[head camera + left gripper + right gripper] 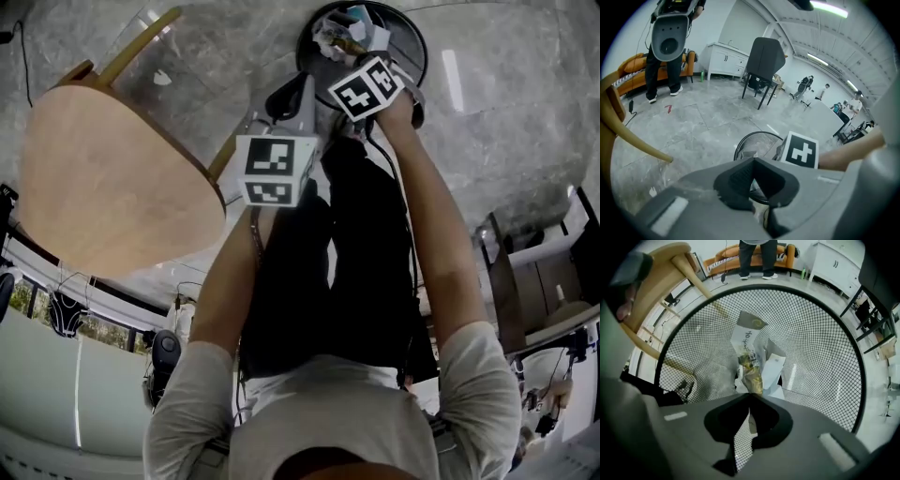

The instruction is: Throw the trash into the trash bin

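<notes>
Table (pixel 112 178) of pale wood stands just left of the mesh trash bin (pixel 825 343). Inside lie papers (pixel 774 364). Your right gripper (pixel 750 395), over the bin, pinches a wrapper (pixel 752 376); your left gripper (pixel 752 160) has its jaws pressed together, empty.

Trash bin (pixel 820 329): black wire mesh, metal, matt. Trash (pixel 751 366): crinkled glossy wrapper, matt paper. Table (pixel 112 178): smooth wood. Floor (pixel 525 122): polished stone.
</notes>
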Tool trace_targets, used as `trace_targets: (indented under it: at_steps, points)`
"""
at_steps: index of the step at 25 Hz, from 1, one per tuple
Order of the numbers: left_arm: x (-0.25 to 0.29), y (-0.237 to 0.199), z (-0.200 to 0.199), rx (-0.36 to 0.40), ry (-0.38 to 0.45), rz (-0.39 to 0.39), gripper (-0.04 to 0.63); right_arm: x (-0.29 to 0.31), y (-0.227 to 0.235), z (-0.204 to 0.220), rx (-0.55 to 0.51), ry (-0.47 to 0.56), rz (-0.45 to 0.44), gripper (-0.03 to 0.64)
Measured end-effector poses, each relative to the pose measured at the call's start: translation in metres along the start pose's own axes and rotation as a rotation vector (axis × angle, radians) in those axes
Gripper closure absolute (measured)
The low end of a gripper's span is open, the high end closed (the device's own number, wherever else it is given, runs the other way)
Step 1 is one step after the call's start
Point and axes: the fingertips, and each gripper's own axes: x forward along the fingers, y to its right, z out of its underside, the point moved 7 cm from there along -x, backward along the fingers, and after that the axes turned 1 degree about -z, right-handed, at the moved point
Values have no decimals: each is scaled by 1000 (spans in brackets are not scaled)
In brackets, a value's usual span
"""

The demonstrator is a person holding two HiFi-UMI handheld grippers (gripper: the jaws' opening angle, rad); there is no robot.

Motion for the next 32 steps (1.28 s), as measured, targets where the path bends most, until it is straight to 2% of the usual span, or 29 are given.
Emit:
trace_targets:
  at_steps: [1, 2, 7, 10, 12, 16, 21, 27, 32]
  points:
    - [0, 1, 1, -1, -1, 1, 577, 3, 0, -1, 1, -4, 3, 542]
    - [-1, 1, 2, -4, -1, 4, 577, 5, 0, -1, 3, -5, -3, 431]
    - [-18, 12, -8, -10, 15, 23, 577, -23, -5, -3, 15, 64, -12, 410]
    - [-39, 25, -22, 8, 23, 25, 577, -57, -6, 3, 51, 117, -11, 411]
    - [-57, 35, -32, 19, 30, 28, 577, -87, -6, 7, 76, 159, 1, 440]
    - [-96, 59, -61, 37, 43, 32, 577, -165, -8, 8, 104, 301, 54, 609]
    - [-154, 88, -100, 51, 73, 36, 577, -283, -26, 3, 159, 514, 55, 609]
    - [-223, 114, -138, 38, 115, 38, 577, -409, -62, 10, 216, 662, 82, 609]
    - [-301, 141, -181, 70, 191, 66, 577, -514, -99, 11, 233, 798, 92, 609]
